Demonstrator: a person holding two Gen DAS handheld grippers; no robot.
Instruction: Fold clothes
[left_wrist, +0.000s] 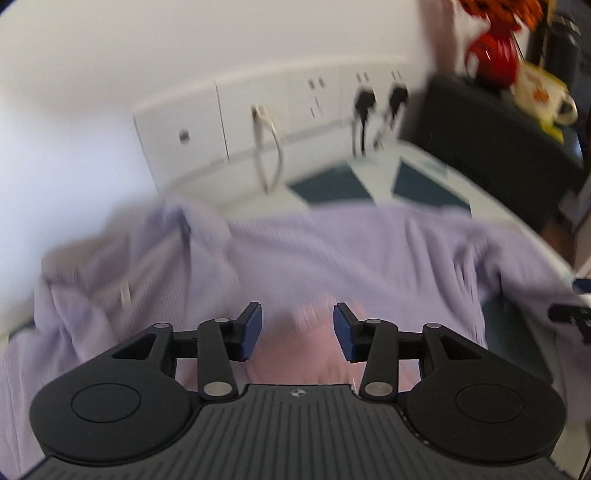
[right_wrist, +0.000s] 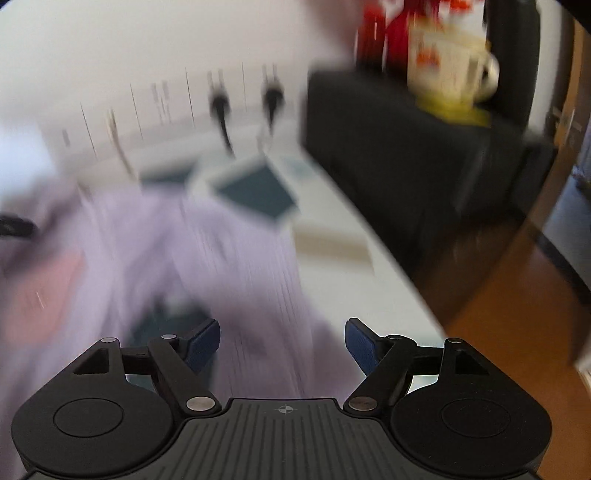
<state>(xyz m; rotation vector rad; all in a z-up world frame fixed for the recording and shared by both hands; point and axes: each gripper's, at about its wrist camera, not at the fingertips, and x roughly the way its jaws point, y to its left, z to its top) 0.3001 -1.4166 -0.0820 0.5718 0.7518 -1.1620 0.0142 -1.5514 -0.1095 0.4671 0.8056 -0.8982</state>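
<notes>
A lilac knitted garment (left_wrist: 332, 254) lies spread and rumpled across the table, with a pink patch (left_wrist: 306, 343) of it close to my left gripper. My left gripper (left_wrist: 297, 330) hovers over that pink part, open, nothing between its blue pads. In the right wrist view the same lilac garment (right_wrist: 229, 266) is blurred by motion; my right gripper (right_wrist: 282, 345) is open above its right edge, holding nothing. The pink patch (right_wrist: 44, 291) shows at the left. The tip of the right gripper (left_wrist: 570, 317) appears at the right edge of the left wrist view.
A white table (right_wrist: 351, 251) with dark teal squares (left_wrist: 328, 184) carries the garment. Behind stand a white wall panel with sockets and plugged cables (left_wrist: 364, 99), a black box (left_wrist: 491, 147), a red vase (left_wrist: 495, 59) and a mug (right_wrist: 450, 74). Wooden floor (right_wrist: 524, 314) lies right.
</notes>
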